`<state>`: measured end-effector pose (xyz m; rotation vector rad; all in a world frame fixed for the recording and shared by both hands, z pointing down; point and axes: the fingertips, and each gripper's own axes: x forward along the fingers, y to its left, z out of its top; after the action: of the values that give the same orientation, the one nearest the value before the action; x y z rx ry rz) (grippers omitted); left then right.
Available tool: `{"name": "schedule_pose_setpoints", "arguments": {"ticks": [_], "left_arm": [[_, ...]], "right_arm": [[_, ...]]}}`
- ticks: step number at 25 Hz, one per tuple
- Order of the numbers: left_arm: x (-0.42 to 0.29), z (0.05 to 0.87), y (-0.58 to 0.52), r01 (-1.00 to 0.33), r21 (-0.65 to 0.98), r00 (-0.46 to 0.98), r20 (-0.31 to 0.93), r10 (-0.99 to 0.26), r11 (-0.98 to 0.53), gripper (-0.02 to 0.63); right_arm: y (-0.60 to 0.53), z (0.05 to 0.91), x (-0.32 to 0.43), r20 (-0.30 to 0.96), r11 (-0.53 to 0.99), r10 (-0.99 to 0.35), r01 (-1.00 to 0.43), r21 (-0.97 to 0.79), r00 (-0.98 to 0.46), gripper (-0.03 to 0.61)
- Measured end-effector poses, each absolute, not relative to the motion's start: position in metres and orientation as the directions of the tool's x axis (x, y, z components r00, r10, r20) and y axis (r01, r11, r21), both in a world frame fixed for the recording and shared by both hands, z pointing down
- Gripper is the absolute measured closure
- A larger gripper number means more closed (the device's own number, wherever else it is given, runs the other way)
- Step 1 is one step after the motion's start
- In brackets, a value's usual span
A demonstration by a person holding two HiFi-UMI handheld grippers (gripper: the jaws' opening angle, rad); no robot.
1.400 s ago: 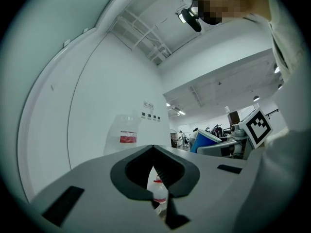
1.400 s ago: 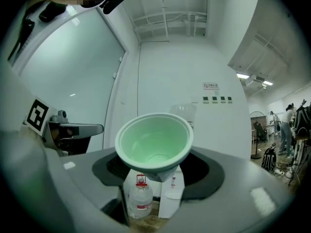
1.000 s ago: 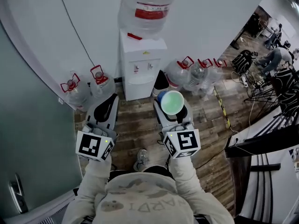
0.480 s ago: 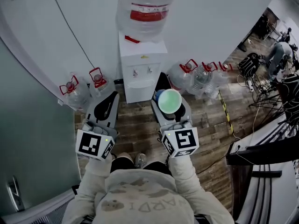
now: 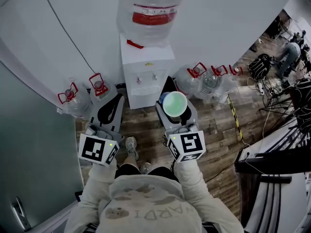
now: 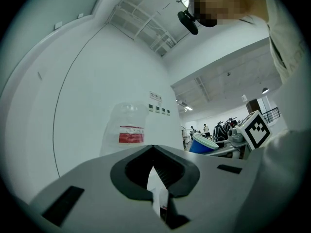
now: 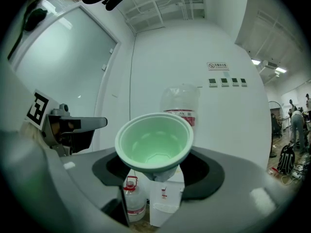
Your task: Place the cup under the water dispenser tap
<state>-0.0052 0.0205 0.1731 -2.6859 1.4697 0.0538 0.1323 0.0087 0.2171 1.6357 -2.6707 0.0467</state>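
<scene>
The white water dispenser (image 5: pixel 146 67) stands against the wall with a big clear bottle (image 5: pixel 152 8) on top and two taps (image 5: pixel 148 76) on its front. My right gripper (image 5: pixel 171 89) is shut on a cup (image 5: pixel 175 104) that is pale green inside and blue outside, held upright just right of the dispenser's front. In the right gripper view the cup (image 7: pixel 154 142) sits between the jaws, with the dispenser (image 7: pixel 165 200) behind and below it. My left gripper (image 5: pixel 117 101) is shut and holds nothing, left of the dispenser. The cup (image 6: pixel 203 143) also shows in the left gripper view.
Spare water jugs stand on the wooden floor on both sides of the dispenser, two at the left (image 5: pixel 98 87) and several at the right (image 5: pixel 192 79). A glass door (image 5: pixel 29 154) is at the left. Cables and desks (image 5: pixel 277 96) crowd the right side.
Both grippers and the person have moved forward toward the dispenser, which now lies closer. The cup stays in the right gripper.
</scene>
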Motion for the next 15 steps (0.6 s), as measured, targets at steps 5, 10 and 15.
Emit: {"name": "schedule_pose_setpoints", "arguments": {"ticks": [5, 10, 15], "left_arm": [[-0.009, 0.174, -0.029, -0.828, -0.053, 0.561, -0.071, -0.825, -0.559, 0.609], [-0.017, 0.178, -0.08, -0.813, -0.057, 0.582, -0.069, -0.81, -0.58, 0.609], [-0.024, 0.187, -0.128, -0.799, -0.051, 0.601, -0.045, -0.798, -0.599, 0.609]], "right_arm": [[-0.039, 0.224, 0.125, 0.04, 0.441, -0.896, -0.897, -0.026, -0.441, 0.279], [-0.089, 0.234, 0.114, 0.059, 0.433, -0.899, -0.901, -0.029, -0.434, 0.279], [-0.135, 0.248, 0.104, 0.085, 0.425, -0.9, -0.904, -0.042, -0.427, 0.279]]}}
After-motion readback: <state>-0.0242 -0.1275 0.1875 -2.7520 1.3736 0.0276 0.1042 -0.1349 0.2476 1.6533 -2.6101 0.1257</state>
